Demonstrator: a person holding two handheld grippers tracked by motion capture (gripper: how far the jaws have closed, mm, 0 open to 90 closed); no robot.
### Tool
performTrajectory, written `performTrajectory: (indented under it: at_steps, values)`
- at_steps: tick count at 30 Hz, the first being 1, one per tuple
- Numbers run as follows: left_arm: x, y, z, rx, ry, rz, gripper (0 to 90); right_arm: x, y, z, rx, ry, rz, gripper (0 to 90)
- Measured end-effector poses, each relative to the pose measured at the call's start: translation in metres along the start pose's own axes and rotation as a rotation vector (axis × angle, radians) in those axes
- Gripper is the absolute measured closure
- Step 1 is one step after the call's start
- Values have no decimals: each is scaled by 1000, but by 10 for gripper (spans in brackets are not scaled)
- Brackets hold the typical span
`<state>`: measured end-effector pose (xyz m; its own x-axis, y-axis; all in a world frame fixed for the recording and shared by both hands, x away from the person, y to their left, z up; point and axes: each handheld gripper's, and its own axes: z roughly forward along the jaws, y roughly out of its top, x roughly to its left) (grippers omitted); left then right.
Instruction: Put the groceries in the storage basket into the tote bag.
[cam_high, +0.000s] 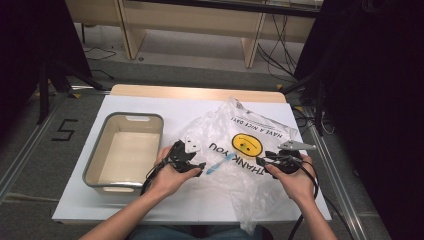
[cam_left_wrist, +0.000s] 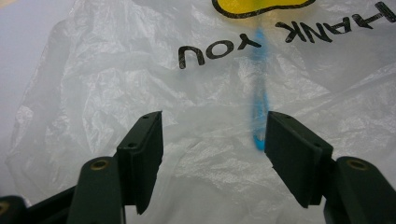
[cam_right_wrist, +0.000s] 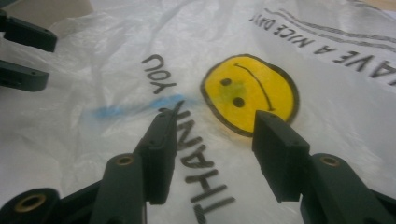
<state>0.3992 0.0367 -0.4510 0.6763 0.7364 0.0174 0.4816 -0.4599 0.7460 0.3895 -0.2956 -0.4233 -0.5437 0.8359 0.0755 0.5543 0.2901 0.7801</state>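
Note:
A crumpled clear plastic bag (cam_high: 240, 150) with a yellow smiley face (cam_high: 246, 144) and "THANK YOU" print lies on the white table top. Inside it a long blue object (cam_high: 218, 163) shows through the film, as a blue object (cam_left_wrist: 259, 107) in the left gripper view and a faint blue streak (cam_right_wrist: 135, 106) in the right gripper view. My left gripper (cam_high: 200, 167) stands open at the bag's left edge; in its own view the left gripper (cam_left_wrist: 214, 158) hovers over the film by the blue object. My right gripper (cam_high: 261, 161) is open beside the smiley, and the right gripper (cam_right_wrist: 212, 151) holds nothing.
A grey-rimmed rectangular tub (cam_high: 102, 145) with a pale inside stands left of the bag. The white table top (cam_high: 150, 107) ends at a wooden strip at the back. Dark stands and cables flank the table on the floor.

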Motion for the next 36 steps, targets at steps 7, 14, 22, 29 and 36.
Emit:
performTrajectory:
  at_steps: [7, 14, 22, 29, 36]
  values:
    - [-3, -2, -3, -9, -21, 2, 360, -12, -10, -11, -1, -61, 38, 446]
    - [-3, -3, -5, -11, -28, 2, 361, -20, -16, -22, -9, -107, 77, 411]
    - [-4, -3, -4, -7, -30, 2, 365, -28, -23, -32, -7, -184, 146, 378]
    - [-5, -3, -3, -7, -32, 2, 367, -35, -32, -35, 28, -210, 201, 364]
    - [-5, -3, -3, 0, -36, 5, 368, -36, -40, -34, 58, -204, 235, 371]
